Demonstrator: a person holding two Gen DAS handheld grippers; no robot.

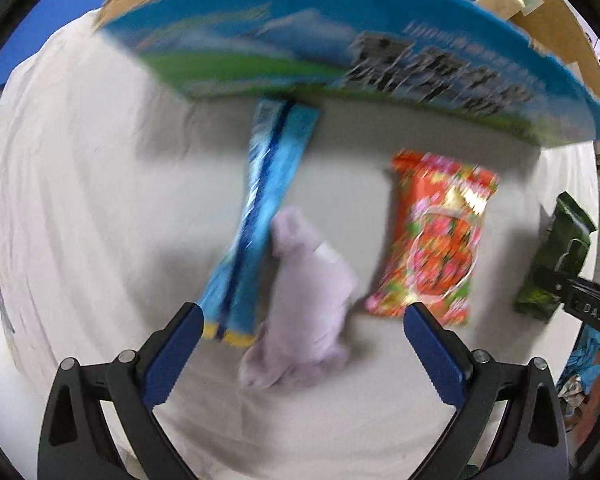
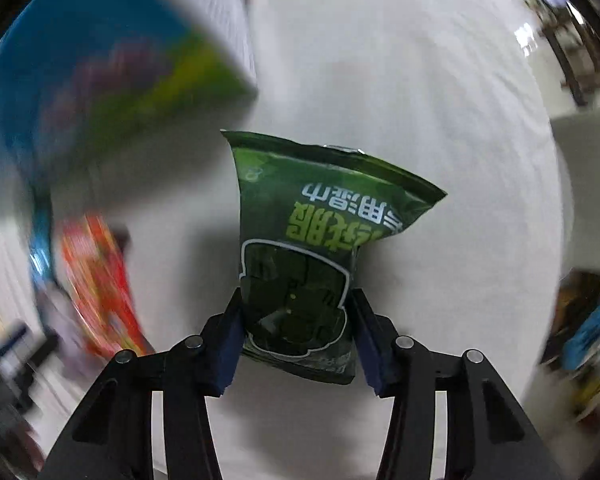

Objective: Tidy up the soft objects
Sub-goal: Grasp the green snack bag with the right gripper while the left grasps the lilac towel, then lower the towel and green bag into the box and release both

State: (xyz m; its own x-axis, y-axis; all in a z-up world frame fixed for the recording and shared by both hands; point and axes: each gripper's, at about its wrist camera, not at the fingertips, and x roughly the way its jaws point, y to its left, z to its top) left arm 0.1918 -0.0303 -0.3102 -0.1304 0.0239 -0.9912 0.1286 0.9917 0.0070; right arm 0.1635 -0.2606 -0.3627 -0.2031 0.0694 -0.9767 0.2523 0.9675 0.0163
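Right gripper (image 2: pixel 296 320) closed on green pack (image 2: pixel 312 240), pinched at its near end, far end sticking forward. Keep squeeze gentle, lift level. Left gripper (image 1: pixel 302 336) wide open, empty, above purple cloth (image 1: pixel 308 292).

Both views bright, diffuse indoor light, white cloth (image 1: pixel 80 184) near overexposed. Left wrist view: heavy motion blur across the scene; box (image 1: pixel 340 60) print smeared, blue packet (image 1: pixel 260 208), lilac cloth (image 1: pixel 308 300) and orange packet (image 1: pixel 436 236) all soft. Only the left gripper (image 1: pixel 304 354) fingers are sharp. Soft shadows fall beside each item and under the box. Right wrist view: green pouch (image 2: pixel 300 240) sharp, text readable, mild sheen on its foil; everything left of it streaked, right edge blurred too. Strong fisheye curvature and black vignette at the corners. Blown-out highlights top right.
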